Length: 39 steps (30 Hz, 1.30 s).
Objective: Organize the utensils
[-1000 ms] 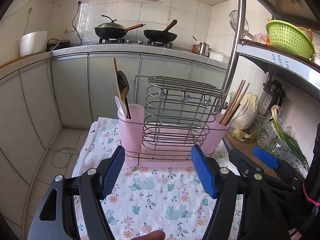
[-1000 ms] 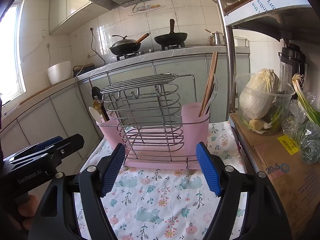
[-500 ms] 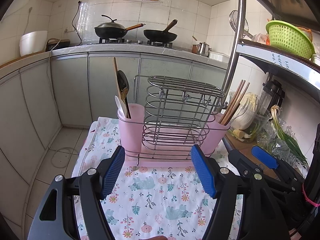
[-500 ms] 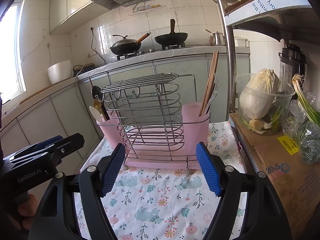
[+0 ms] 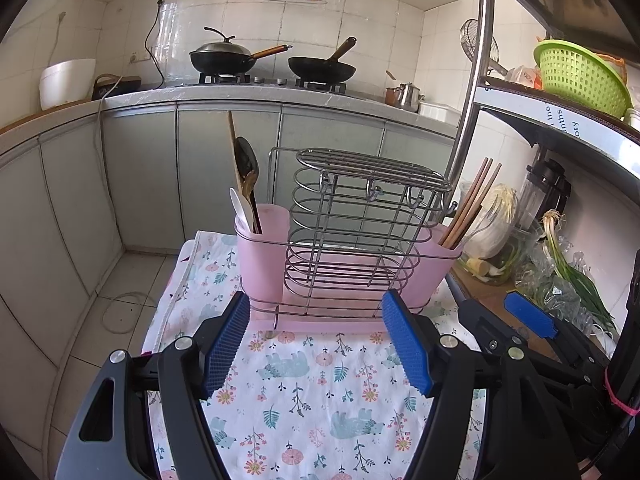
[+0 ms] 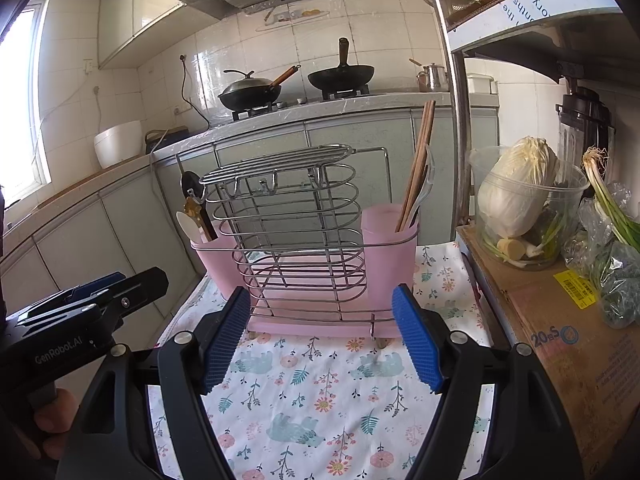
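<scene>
A wire utensil rack with pink cups stands on a floral cloth. Its left cup holds a white spoon, a black ladle and a wooden spatula. Its right cup holds wooden chopsticks. My left gripper is open and empty, just in front of the rack. My right gripper is open and empty, also just in front of the rack. Each gripper shows at the edge of the other's view.
A metal shelf pole rises right of the rack. A tub with cabbage, spring onions and a cardboard box stand at the right. Woks sit on the stove behind. A green basket sits on the shelf.
Both grippers have stayed almost still and open. The fingertip at the bottom of the left wrist view has dropped out of sight.
</scene>
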Each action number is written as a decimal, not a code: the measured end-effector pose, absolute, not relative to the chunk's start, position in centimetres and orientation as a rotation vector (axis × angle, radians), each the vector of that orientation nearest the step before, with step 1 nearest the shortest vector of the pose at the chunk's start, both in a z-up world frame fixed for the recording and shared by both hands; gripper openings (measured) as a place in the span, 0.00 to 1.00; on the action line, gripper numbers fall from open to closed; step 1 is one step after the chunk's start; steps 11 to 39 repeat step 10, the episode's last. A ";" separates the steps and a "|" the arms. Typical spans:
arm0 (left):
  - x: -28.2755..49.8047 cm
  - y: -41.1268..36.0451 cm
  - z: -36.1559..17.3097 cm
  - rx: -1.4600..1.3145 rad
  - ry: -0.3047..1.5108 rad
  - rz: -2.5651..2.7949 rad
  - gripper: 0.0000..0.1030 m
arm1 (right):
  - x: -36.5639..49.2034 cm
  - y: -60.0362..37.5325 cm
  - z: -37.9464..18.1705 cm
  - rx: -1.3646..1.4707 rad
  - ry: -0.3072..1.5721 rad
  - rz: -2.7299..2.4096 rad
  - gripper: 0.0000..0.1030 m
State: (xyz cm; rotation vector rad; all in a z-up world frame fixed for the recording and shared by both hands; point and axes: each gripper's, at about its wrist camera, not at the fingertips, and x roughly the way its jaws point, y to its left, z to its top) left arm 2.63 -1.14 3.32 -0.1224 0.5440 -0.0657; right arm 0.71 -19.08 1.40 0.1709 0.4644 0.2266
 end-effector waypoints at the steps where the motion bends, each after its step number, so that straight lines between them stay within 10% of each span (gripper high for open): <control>1: 2.6 -1.1 3.3 -0.122 0.544 -0.065 0.66 | 0.7 -19.1 1.4 0.170 0.465 0.226 0.72; 39: 3.0 -1.0 2.9 -0.128 0.558 -0.063 0.66 | 1.0 -19.3 1.1 0.168 0.477 0.229 0.72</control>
